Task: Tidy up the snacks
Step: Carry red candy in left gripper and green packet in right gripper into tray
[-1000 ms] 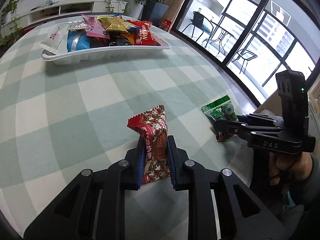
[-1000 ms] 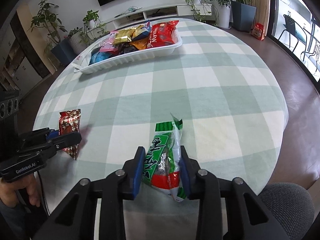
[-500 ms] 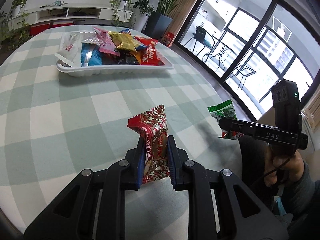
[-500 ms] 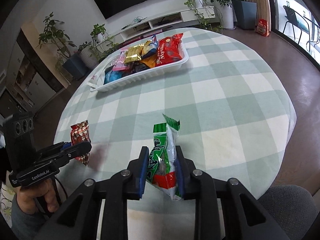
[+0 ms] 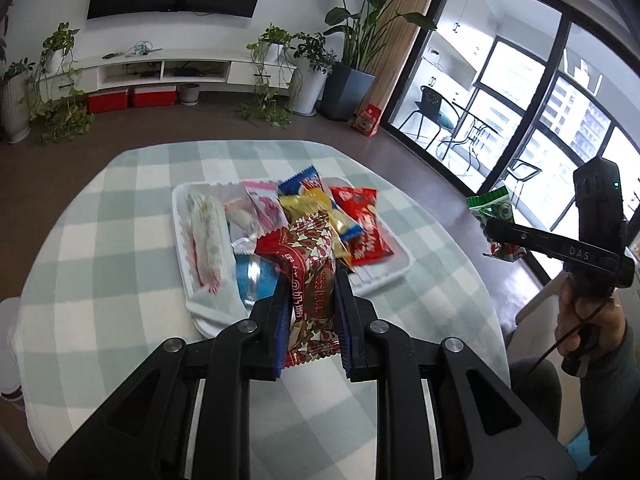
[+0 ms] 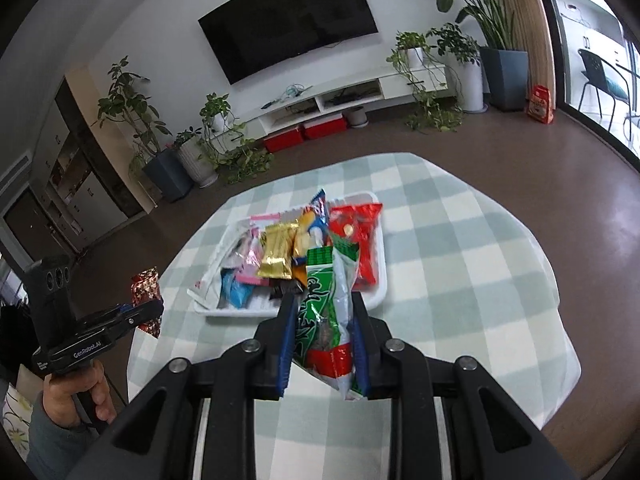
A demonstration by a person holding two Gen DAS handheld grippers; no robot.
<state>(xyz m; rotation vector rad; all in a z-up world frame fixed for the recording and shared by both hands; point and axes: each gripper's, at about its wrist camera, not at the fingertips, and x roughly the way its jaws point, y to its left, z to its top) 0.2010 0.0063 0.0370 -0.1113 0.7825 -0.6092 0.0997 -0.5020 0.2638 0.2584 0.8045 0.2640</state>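
My left gripper [image 5: 310, 280] is shut on a red and gold snack packet [image 5: 308, 276], held in the air over the table. My right gripper [image 6: 322, 304] is shut on a green and white snack packet [image 6: 324, 312], also lifted. Beyond both lies a white tray [image 5: 384, 276] filled with several snack packets: white, pink, blue, gold and red ones. In the left wrist view the right gripper [image 5: 490, 230] shows at the right with the green packet [image 5: 492, 208]. In the right wrist view the left gripper [image 6: 154, 310] shows at the left with the red packet [image 6: 146, 288].
A round table with a green and white checked cloth [image 5: 100, 248] carries the tray [image 6: 380, 292]. A person's hands [image 5: 592, 320] hold both grippers. Behind are potted plants [image 5: 308, 64], a low TV shelf and large windows at the right.
Both grippers have risen from the tabletop with their packets and now look down on the tray from higher up. The right jaws closed tighter on the green packet.
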